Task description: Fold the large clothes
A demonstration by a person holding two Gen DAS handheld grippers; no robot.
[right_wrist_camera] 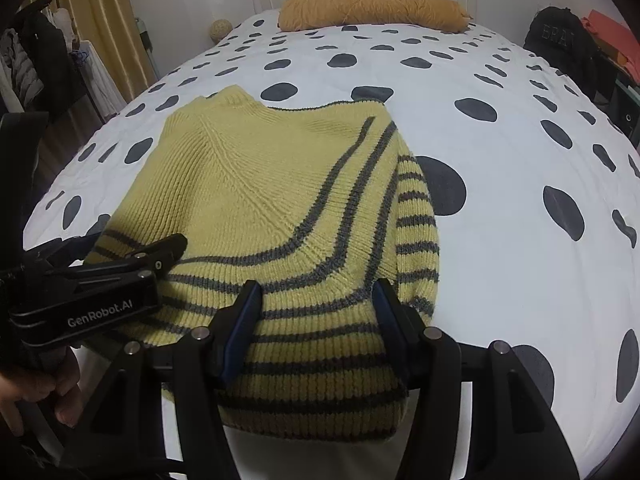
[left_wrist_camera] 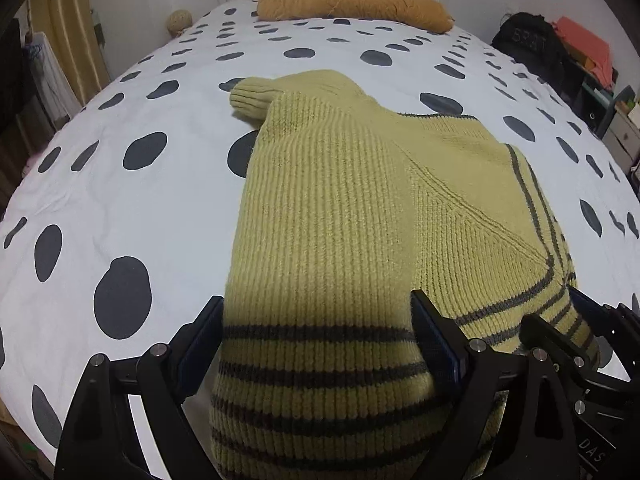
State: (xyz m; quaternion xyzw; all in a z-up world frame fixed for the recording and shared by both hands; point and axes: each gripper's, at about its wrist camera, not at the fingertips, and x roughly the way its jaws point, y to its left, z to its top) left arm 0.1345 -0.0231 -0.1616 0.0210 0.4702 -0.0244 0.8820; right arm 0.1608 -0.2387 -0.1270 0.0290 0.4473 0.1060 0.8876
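Your left gripper (left_wrist_camera: 318, 336) stands spread wide, its jaws flanking the striped hem of the yellow-green sweater (left_wrist_camera: 340, 208). The knit fills the gap, but whether the pads press it I cannot tell. From there the folded body runs straight ahead of your fingers, ending in a ribbed sleeve cuff (left_wrist_camera: 250, 96) that pokes out ahead and to the left.

Your right gripper (right_wrist_camera: 316, 320) is about half open, the hem bulging between its jaws; here too I cannot tell if the pads bite or merely straddle the fabric. Just to its left your other tool lies across the stripes. Beyond the fingers the sweater sits as a compact folded stack on the spotted bed cover (right_wrist_camera: 520, 184), with an orange pillow (right_wrist_camera: 372, 8) far ahead at the headboard.

You look to be late in the fold: sleeves tucked in, the near hem in hand. The next move likely calls for both hands to pinch the hem evenly and carry it forward over the body, keeping the edges square so the loose cuff does not drag out.
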